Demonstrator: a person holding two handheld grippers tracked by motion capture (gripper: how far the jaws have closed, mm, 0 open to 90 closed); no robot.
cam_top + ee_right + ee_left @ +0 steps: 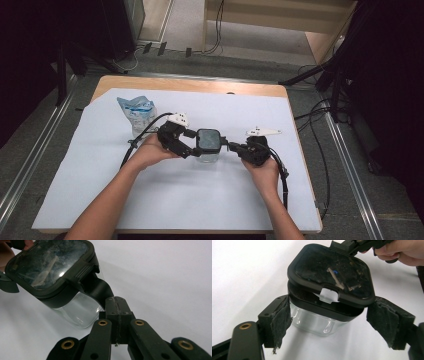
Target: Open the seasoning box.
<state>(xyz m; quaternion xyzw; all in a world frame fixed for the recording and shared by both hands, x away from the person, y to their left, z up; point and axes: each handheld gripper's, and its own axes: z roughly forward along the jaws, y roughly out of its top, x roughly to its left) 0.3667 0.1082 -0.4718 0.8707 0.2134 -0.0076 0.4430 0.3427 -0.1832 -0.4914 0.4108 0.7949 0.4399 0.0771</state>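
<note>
Near the middle of the counter (pixel 165 200), on its white sheet, stood a clear container (pixel 317 322) with a black lid (pixel 329 270). Seen from the high view, the container (pixel 208 142) sat between the two grippers, each held in a hand coming in from the near edge. The left gripper (pixel 328 322) straddled the clear body just under the black collar: its jaws stood wide, the left pad touching or just beside the glass wall, the right pad a little apart from it, so the container was between them but not squeezed. The lid looked slightly tilted on its collar, with a white tab (pixel 328 295) at its front edge. The right gripper (pixel 116 302) had its jaws pressed together, with a black tab at the lid's edge running down into them; whether they pinched it could not be told for certain. Farther back on the left side of the sheet lay a blue-and-white packet (pixel 136 111), well apart from the container.
</note>
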